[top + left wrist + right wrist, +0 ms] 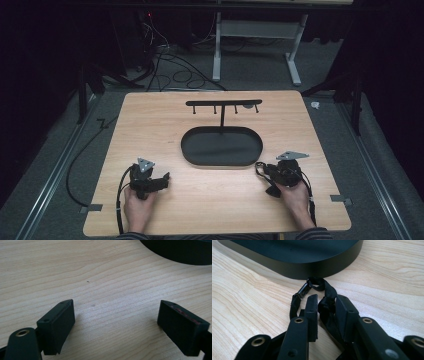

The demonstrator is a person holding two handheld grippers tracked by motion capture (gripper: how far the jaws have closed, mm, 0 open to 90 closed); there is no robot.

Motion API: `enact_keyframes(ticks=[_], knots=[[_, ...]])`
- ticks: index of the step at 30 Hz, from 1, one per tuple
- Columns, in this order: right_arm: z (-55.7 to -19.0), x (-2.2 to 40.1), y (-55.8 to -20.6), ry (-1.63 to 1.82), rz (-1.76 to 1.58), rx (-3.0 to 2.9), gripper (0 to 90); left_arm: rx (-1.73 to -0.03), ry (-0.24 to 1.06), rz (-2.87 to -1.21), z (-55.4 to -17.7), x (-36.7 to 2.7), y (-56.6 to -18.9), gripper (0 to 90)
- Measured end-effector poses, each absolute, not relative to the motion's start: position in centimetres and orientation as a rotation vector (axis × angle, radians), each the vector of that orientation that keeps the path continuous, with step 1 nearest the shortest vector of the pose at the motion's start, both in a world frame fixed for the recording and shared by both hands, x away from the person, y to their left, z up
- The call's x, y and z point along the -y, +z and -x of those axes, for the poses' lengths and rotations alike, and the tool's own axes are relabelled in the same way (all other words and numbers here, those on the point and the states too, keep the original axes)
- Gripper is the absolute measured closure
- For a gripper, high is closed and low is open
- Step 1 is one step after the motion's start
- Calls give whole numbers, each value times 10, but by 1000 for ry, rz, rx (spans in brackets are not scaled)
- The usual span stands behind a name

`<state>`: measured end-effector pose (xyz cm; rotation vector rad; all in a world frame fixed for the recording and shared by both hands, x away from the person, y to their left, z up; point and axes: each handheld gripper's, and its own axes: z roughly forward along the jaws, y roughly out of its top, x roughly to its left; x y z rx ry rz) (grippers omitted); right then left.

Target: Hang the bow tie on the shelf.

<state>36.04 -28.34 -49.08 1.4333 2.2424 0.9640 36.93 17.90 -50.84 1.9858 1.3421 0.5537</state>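
Worktop (150, 125): pale wood, visible grain, smooth satin finish. Oval tray (192, 150): matt black, smooth, looks like painted metal. Hook stand (223, 103): thin matt black metal. Strap (329, 293): black woven cloth with glossy black buckle (302, 291). Gripper jaws: matt black plastic, brass-coloured rivets. Floor (380, 200): grey carpet, rough.

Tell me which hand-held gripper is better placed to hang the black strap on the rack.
The right hand-held gripper: its jaws already pinch the black strap beside the tray. The left hand-held gripper is open over bare table. The rack stands behind the tray.
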Motion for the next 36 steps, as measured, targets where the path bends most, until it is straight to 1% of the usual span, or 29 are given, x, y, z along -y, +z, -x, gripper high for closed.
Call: enact_keyframes(ticks=[5, 9, 36], knots=[[-360, 284, -492, 964, -1428, -2239, 793, -1342, 554, -1986, -369, -179, -508, 149], [-358, 285, -491, 966, -1417, -2233, 808, -1342, 554, -1986, -369, -179, -508, 149], [-334, 303, -452, 1069, -1338, -2110, 817, -1342, 554, -1986, -369, -179, -508, 149]])
